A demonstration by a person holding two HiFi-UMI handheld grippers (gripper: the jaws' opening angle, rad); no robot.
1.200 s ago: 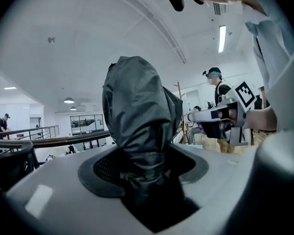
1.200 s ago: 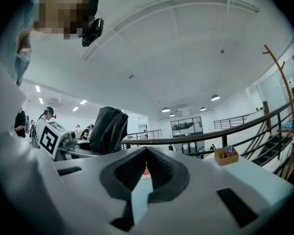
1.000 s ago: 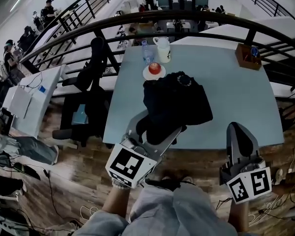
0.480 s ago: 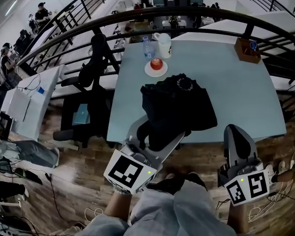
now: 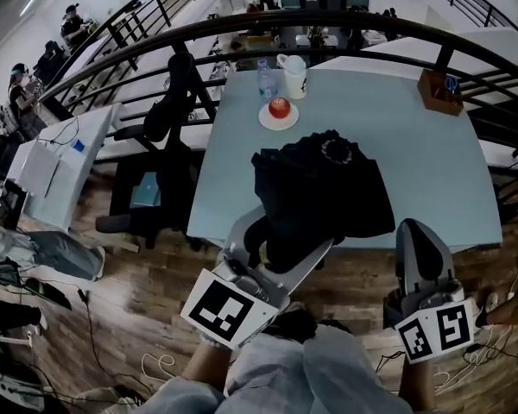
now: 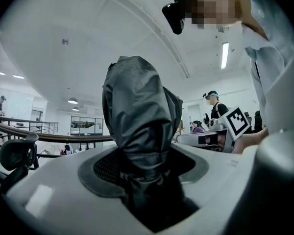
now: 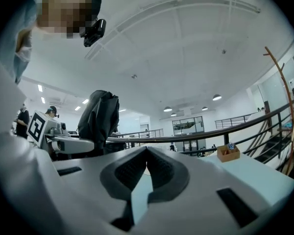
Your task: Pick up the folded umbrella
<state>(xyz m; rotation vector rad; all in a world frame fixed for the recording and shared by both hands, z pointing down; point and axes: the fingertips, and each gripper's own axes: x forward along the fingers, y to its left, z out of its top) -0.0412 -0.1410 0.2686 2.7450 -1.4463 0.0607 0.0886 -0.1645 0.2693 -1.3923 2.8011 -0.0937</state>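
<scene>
**Gripping one-handed, lift apparently made**

Your left gripper (image 5: 281,238) is clamped on the black fabric-sleeved folded umbrella (image 6: 139,126), angled toward 1 o'clock above the pale blue table (image 5: 432,171). Its far end probably overlaps the black bag (image 5: 328,188). Your right gripper (image 5: 421,241) hangs at 5 o'clock with its pads together, empty and out of the way.

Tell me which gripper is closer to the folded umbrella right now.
Left. The left gripper is shut on the folded umbrella, which stands up between its jaws. The right gripper is off to the umbrella's right, apart from it, its jaws together on nothing.
</scene>
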